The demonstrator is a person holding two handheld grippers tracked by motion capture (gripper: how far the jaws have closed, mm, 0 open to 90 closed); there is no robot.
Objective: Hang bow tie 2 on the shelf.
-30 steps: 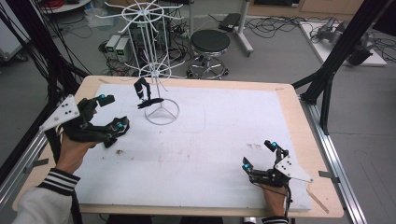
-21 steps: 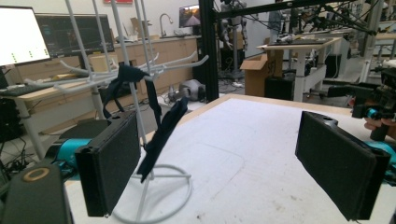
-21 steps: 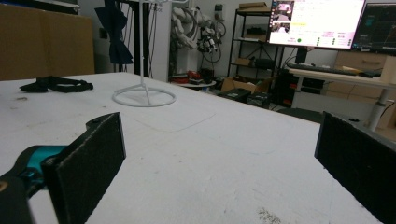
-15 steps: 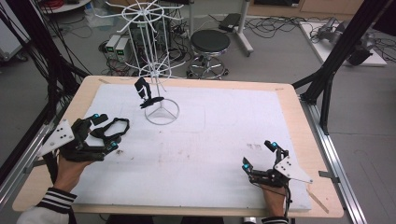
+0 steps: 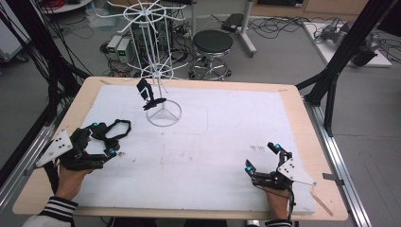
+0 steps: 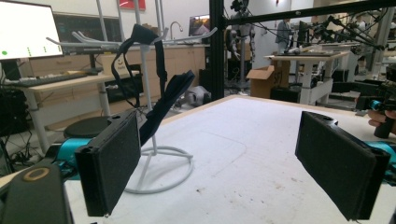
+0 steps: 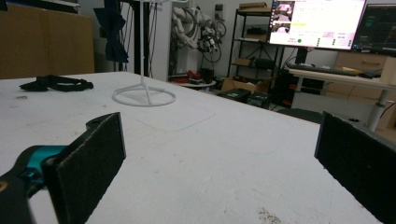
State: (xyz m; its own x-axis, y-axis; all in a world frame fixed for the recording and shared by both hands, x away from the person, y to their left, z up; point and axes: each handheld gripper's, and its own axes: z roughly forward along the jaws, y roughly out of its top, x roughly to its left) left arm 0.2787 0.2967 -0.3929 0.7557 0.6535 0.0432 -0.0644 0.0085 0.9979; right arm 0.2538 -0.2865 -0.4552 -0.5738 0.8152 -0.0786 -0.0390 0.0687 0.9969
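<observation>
While our left gripper (image 5: 101, 139) sits wide open, a black strap (image 5: 116, 131) lies at its 1 o'clock. Our right gripper (image 5: 264, 157) rests at 5 o'clock, fingers apart too. Another strap (image 5: 147, 93) hangs on the white rack (image 5: 158, 71).

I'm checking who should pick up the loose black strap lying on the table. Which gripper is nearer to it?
Left. The left gripper sits right beside the black strap; the right gripper is far across the table.

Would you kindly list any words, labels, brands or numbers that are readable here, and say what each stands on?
None can be read.
Monitor in the right gripper view: text too small and blurred.
Monitor in the left gripper view: green marks only, no legible words.
Cardboard box: no legible print.
</observation>
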